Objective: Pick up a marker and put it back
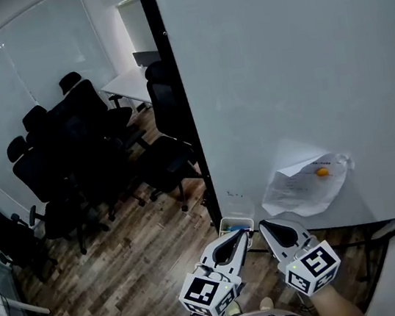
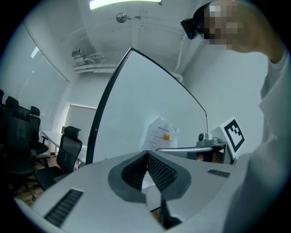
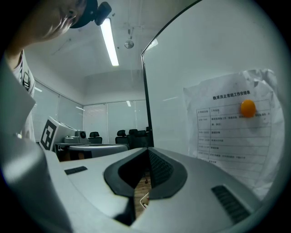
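Item one, whiteboard point(image 1: 280, 66): a tall panel in a dark frame that fills the right of the head view. Item two, sheet point(image 1: 302, 187): printed paper, crumpled at the edges, pinned low on the whiteboard by an orange magnet point(image 1: 322, 171); my right gripper view shows it close on the right point(image 3: 232, 136). Item three, tray point(image 1: 235, 219): a small pale box at the whiteboard's lower left corner, just ahead of both gripper tips. It holds something bluish that is too small for me to name. Item four, marker: I cannot pick one out in any view. If one is here, the tray is the only place it could lie. Item five, left gripper point(image 1: 243, 234): held level with its tip near the tray and its jaws brought together, nothing between them point(image 2: 148, 154). Item six, right gripper point(image 1: 262, 225): just beside the left one and also level. Its jaws are closed on nothing point(image 3: 148, 151), with wood floor point(image 1: 148, 265) showing beneath them. Item seven, chairs point(image 1: 71, 158): black office chairs grouped on the floor to the left, well apart from the whiteboard, with a white counter point(image 1: 127, 86) behind them.
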